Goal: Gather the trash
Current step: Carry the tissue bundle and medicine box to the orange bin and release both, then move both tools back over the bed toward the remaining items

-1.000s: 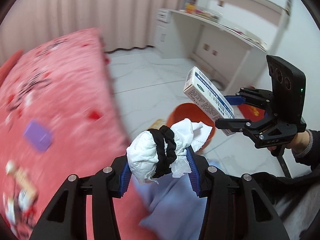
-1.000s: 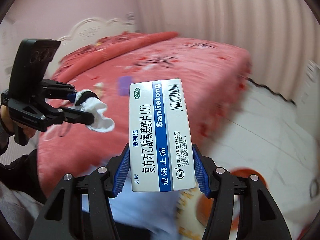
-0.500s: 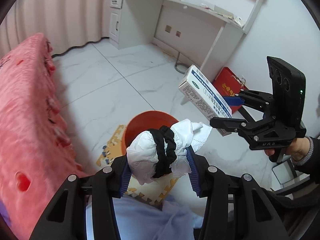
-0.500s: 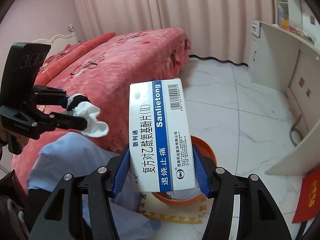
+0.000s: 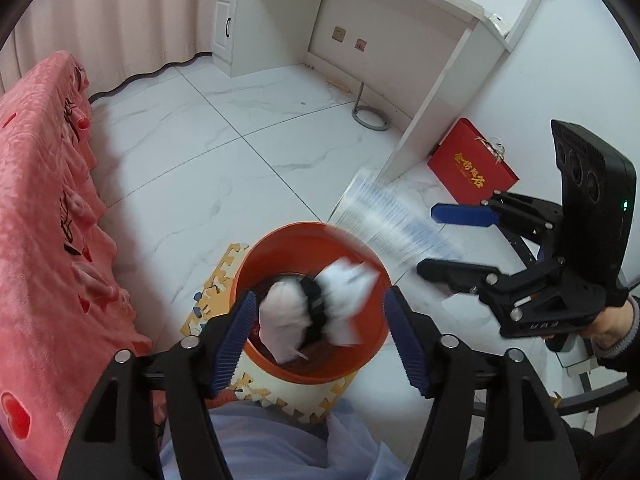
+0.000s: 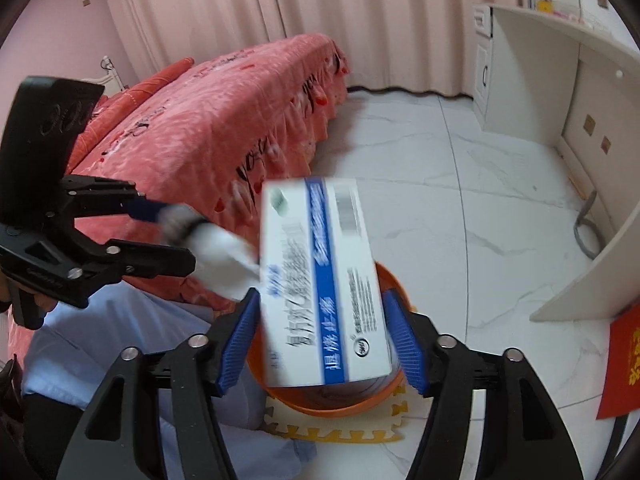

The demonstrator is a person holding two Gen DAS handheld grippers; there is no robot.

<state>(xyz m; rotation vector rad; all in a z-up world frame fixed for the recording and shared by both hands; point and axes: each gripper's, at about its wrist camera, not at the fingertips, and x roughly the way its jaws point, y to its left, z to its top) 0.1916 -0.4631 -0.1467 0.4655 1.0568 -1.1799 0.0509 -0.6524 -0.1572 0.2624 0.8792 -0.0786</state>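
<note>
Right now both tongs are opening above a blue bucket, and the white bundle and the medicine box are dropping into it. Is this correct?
Not quite: the bucket is orange, as the left wrist view shows. The rest stands: both tongs, left and right, are opening above it, releasing the white bundle and the medicine box.

The left gripper [image 5: 320,332] points steeply downward, its jaws opening, and the blue pads [image 5: 234,338] stand clear of what lies between them. At its three o'clock, the right gripper [image 5: 432,240] angles downward too, jaws opening, its handle gripped by a hand [image 5: 612,326] in a dark sleeve.
</note>
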